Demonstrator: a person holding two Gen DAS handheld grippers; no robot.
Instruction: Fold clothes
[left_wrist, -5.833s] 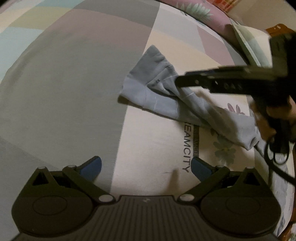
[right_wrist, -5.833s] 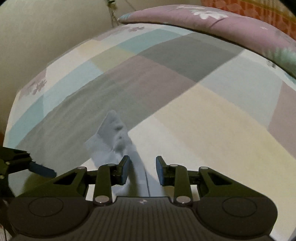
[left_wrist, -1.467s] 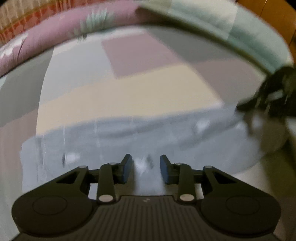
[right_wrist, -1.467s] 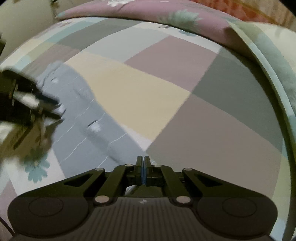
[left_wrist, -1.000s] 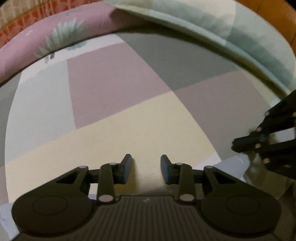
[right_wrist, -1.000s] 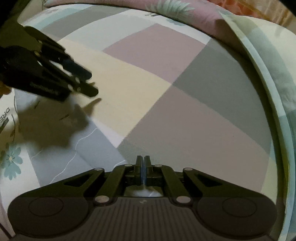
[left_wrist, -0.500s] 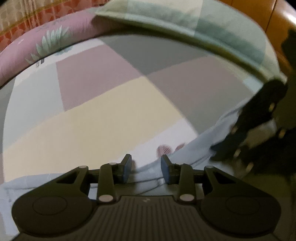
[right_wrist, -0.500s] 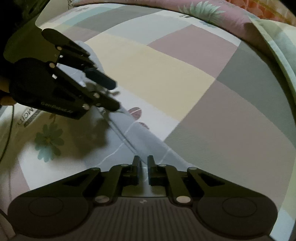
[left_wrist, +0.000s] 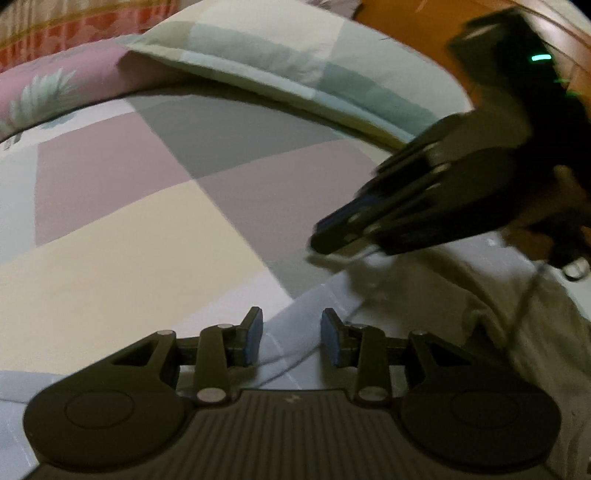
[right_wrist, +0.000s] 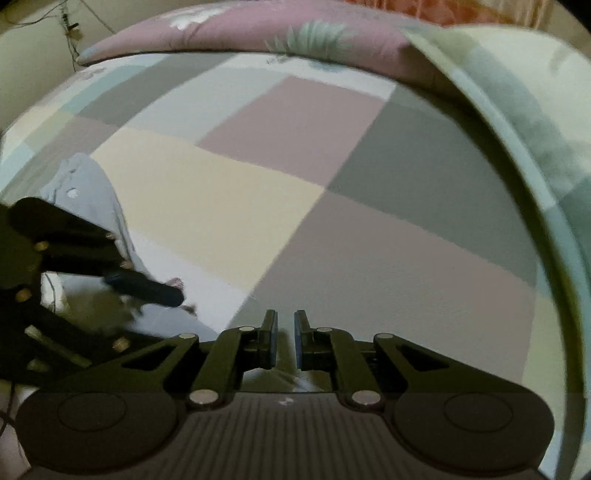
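Pale grey-blue cloth garment (left_wrist: 306, 314) lies beneath my left gripper (left_wrist: 291, 338), jaws apart, empty; right gripper (right_wrist: 285, 341) narrowly parted, empty. Next: regrasp an edge.

Left gripper (left_wrist: 291, 341) angled downward, jaws parted, right gripper (right_wrist: 285, 341) close beside, jaws slightly apart, nothing clamped

Garment (left_wrist: 306, 306) lies on bedsheet (left_wrist: 110, 258); pillow (left_wrist: 295, 62) behind
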